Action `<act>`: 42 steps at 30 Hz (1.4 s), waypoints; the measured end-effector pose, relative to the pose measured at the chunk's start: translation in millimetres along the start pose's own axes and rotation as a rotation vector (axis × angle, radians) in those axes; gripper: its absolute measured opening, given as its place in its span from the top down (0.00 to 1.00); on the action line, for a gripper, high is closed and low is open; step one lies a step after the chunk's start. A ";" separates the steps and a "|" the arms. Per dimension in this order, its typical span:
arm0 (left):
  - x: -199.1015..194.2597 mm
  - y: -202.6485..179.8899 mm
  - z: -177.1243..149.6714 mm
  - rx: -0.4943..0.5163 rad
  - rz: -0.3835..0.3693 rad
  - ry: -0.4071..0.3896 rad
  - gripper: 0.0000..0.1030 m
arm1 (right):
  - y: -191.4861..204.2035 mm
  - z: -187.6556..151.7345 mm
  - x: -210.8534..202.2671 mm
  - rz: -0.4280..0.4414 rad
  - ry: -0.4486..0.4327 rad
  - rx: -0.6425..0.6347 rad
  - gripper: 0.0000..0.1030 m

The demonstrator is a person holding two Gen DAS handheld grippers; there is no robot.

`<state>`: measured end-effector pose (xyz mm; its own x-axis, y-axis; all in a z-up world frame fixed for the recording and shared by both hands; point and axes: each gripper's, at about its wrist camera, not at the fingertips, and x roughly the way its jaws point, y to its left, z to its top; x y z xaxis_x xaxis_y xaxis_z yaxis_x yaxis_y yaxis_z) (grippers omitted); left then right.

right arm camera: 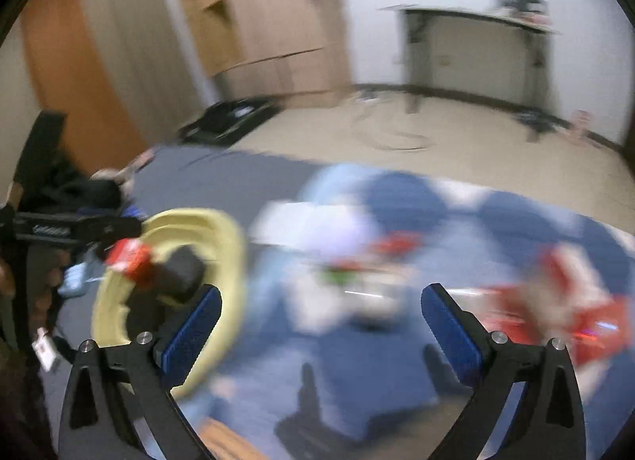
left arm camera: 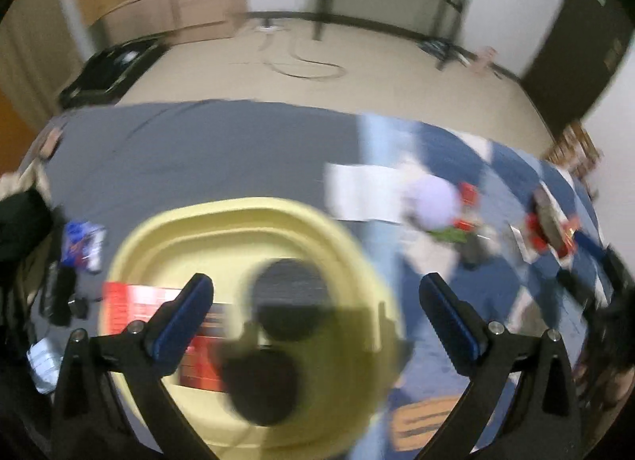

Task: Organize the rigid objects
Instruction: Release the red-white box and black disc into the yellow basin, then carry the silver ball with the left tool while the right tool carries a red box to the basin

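A pale yellow tub (left arm camera: 341,245) stands on the grey cloth right below my left gripper (left arm camera: 315,293), whose blue-padded jaws are open with nothing between them. Inside the tub lie a red box (left arm camera: 158,305) and two dark round objects (left arm camera: 291,301). In the right wrist view the same tub (right arm camera: 234,261) is at the left with a red box (right arm camera: 131,257) and a dark object (right arm camera: 182,265) in it. My right gripper (right arm camera: 320,301) is open and empty above the blue patterned cloth. Blurred red packets (right arm camera: 575,301) and a lilac round thing (left arm camera: 434,202) lie scattered there.
A white sheet (left arm camera: 361,198) lies beyond the tub. A blue-and-white packet (left arm camera: 83,245) and black gear sit at the left. An orange striped item (left arm camera: 424,420) lies by the near edge. Beyond the cloths are bare floor, a cable, a black case (left arm camera: 111,67) and a desk.
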<state>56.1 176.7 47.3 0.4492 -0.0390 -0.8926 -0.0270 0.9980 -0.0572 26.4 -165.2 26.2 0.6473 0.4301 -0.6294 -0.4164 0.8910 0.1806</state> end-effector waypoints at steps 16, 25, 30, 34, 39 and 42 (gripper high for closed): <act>91.7 -126.2 6.7 -0.134 0.013 0.067 0.00 | -186.5 -53.5 2.1 -0.179 0.096 0.179 0.00; 118.4 -139.0 4.8 -0.102 0.011 0.051 0.00 | -183.1 -55.9 40.2 -0.248 0.098 0.088 0.00; 126.0 -136.6 4.1 -0.105 -0.005 0.056 0.31 | -176.4 -62.3 44.6 -0.301 0.054 0.062 0.06; 120.8 -143.3 5.5 -0.056 -0.012 0.041 0.56 | -172.1 -66.1 38.5 -0.308 0.032 0.056 0.12; 86.9 -132.4 -3.2 -0.006 -0.083 0.029 0.56 | -178.3 -69.9 15.1 -0.282 0.013 0.090 0.13; 57.3 -123.0 -8.2 0.026 -0.101 0.004 0.56 | -181.2 -70.3 -6.1 -0.283 -0.006 0.117 0.13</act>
<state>77.9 51.4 -0.5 0.4444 -0.1393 -0.8849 0.0413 0.9900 -0.1351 53.0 -339.5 -55.9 0.7312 0.1625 -0.6626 -0.1423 0.9862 0.0848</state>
